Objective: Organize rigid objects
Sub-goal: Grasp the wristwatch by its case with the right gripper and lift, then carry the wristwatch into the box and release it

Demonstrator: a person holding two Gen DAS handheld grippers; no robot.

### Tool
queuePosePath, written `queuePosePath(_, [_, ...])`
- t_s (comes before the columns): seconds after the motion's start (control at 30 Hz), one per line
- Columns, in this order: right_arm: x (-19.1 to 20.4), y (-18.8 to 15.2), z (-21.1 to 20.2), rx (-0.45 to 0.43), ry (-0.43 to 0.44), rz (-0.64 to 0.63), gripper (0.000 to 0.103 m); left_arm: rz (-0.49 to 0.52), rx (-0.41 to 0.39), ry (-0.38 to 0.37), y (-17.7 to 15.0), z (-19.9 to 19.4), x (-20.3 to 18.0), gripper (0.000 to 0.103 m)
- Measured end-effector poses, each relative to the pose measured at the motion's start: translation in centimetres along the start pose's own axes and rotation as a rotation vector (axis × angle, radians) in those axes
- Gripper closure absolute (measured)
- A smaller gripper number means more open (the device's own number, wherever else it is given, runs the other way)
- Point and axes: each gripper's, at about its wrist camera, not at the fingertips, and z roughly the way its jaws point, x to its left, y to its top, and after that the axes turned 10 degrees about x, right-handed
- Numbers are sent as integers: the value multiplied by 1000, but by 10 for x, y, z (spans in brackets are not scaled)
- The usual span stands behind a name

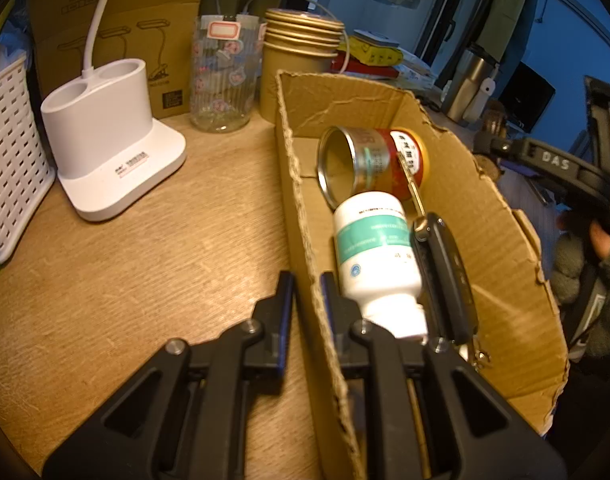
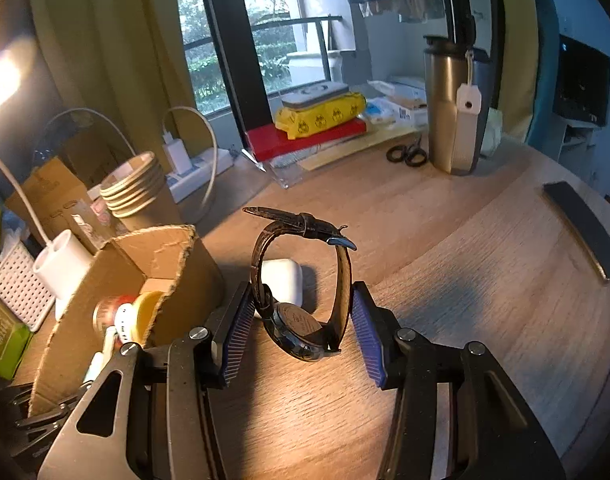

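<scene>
Right wrist view shows our right gripper (image 2: 303, 320) clamping the watch (image 2: 301, 332)'s strap, which we judge goes next into the cardboard box (image 1: 485, 216), whose wall our left gripper (image 1: 307, 292) pinches.

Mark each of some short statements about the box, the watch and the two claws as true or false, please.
1. The left claw pinches the box wall. True.
2. The watch lies inside the box. False: it sits between the fingers of the right claw, above the table.
3. The can in the box lies on its side. True.
4. The bottle stands upright. False: it lies on its side.
5. A car key rests beside the bottle. True.
</scene>
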Motion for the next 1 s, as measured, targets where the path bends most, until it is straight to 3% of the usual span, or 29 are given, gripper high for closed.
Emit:
queuePosePath(0.57, [51,-16,-48,-53,89,-93,52,0,0,0,0,0,2,88])
queuePosePath(1.0, [95,-24,-52,-32,160,-187,52,1,0,0,0,0,0,88])
